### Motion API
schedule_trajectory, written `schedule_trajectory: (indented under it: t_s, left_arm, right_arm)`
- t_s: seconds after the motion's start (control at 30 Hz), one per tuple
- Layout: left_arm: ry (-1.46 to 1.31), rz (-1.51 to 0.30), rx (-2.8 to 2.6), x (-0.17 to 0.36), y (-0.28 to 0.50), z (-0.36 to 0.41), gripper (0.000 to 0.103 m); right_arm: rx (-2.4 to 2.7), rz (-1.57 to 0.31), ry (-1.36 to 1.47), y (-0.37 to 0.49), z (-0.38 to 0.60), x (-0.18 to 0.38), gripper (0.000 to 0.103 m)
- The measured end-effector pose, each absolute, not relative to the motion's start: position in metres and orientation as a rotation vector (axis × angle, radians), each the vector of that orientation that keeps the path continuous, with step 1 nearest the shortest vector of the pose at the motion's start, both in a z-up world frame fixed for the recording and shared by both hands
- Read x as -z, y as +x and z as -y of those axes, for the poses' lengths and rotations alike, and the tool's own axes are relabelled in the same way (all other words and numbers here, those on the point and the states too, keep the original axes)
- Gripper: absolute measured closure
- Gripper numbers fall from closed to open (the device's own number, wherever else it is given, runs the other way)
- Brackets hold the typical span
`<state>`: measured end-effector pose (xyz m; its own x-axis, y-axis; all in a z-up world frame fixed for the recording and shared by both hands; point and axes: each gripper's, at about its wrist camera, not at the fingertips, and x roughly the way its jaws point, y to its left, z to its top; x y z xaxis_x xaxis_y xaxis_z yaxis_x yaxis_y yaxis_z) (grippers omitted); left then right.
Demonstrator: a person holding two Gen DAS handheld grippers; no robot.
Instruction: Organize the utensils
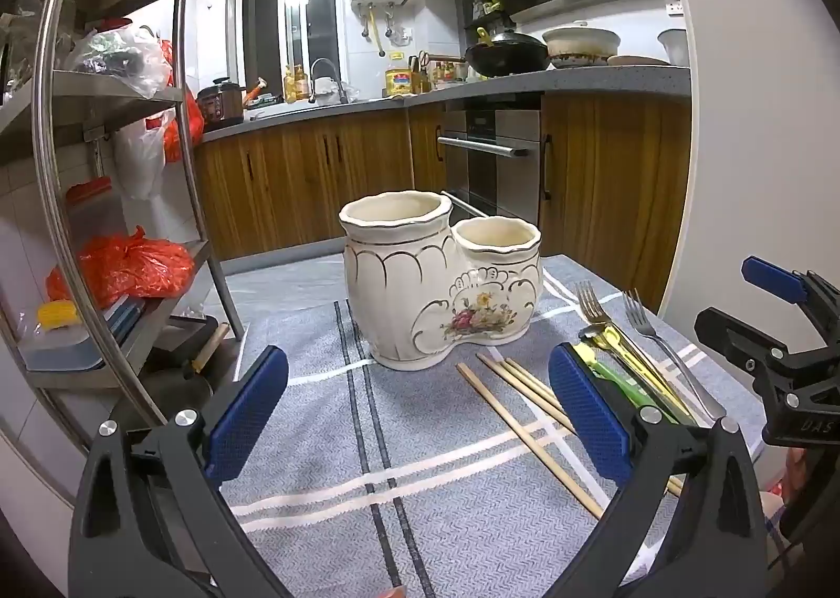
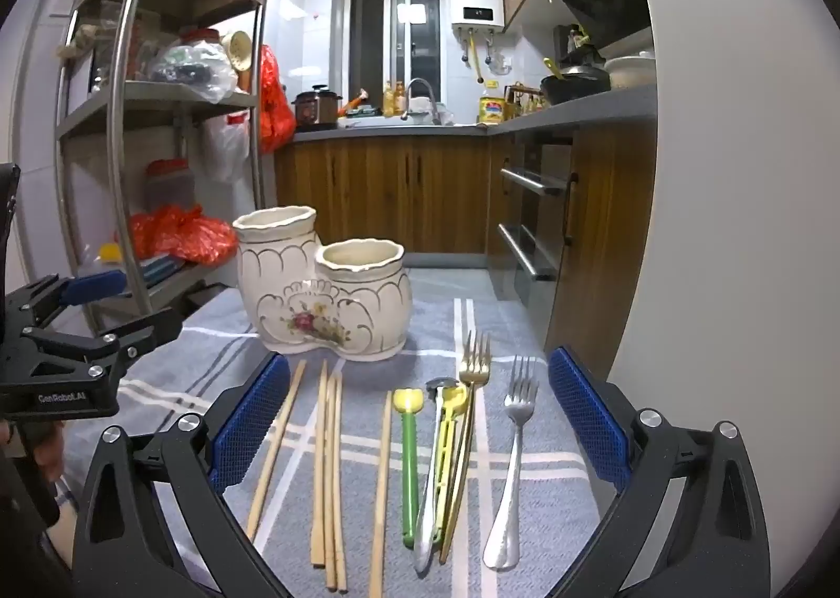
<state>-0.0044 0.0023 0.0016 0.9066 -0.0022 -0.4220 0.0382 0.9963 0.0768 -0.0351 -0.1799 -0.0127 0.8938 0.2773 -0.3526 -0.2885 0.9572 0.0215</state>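
A cream ceramic two-pot utensil holder stands upright on the grey striped cloth; both pots look empty. In front of it lie several wooden chopsticks, a green-handled utensil, a yellow-and-silver utensil, a gold fork and a silver fork. My left gripper is open and empty, low over the cloth in front of the holder. My right gripper is open and empty, above the row of utensils.
A metal shelf rack with red bags stands at the left beside the table. Wooden kitchen cabinets and an oven lie beyond the table's far edge. The other gripper shows at the frame edge in each view.
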Motion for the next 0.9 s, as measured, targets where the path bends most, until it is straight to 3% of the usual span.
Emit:
schedule_trajectory:
  t_s: [0.9]
  left_arm:
    - [0.092,-0.43,0.021,-0.0046,0.0001,-0.0009,0.005]
  right_arm:
    - [-0.304,-0.363,-0.044,-0.034,0.1761,0.0135,0.005]
